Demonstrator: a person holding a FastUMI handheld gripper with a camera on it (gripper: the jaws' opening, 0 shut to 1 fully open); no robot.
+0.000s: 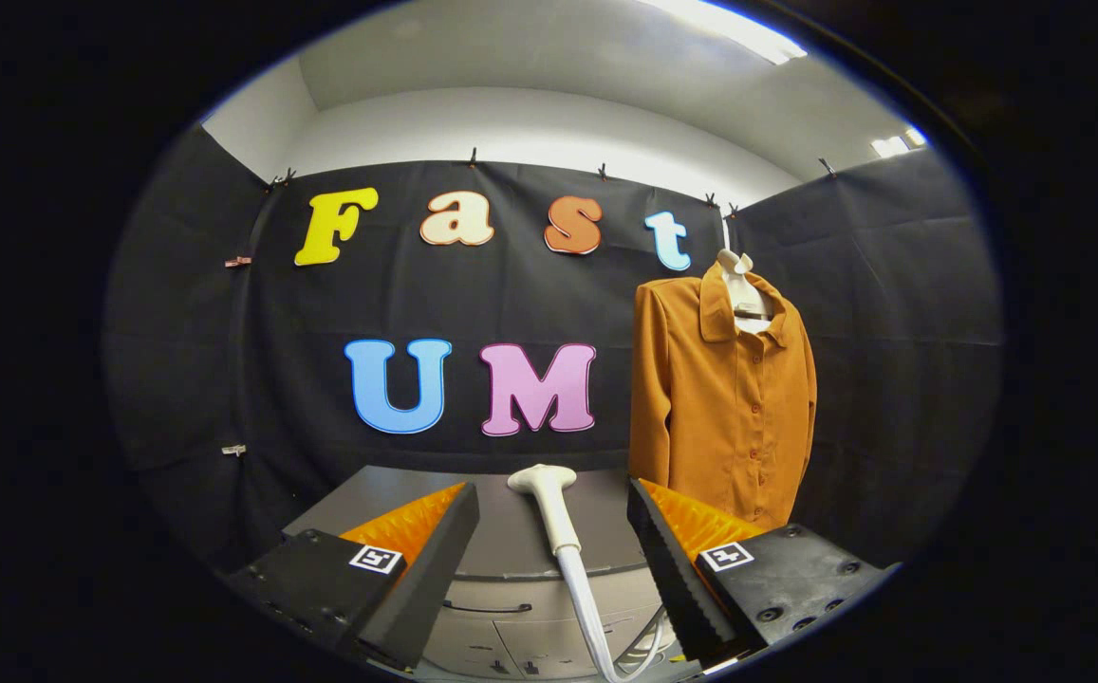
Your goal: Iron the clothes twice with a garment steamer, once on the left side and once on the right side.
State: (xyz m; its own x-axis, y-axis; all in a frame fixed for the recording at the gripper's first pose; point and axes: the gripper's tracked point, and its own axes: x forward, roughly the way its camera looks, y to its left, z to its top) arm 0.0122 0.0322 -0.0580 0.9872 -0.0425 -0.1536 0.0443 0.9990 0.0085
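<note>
Booth cabinet [511, 531], steamer [553, 512] between spread tool [553, 560]

The booth is lit from above by ceiling light panels [729, 24], which are blown out to white. The pale upper wall [530, 128] is evenly bright, while the black cloth [226, 332] is kept dim and flat. The shirt [719, 398] is softly lit, with faint shadow in its folds. Straight lines are bowed toward the rim by fisheye distortion. Focus is fairly sharp throughout, slightly softer at the tool [553, 560], whose fingers stand spread apart.
</note>
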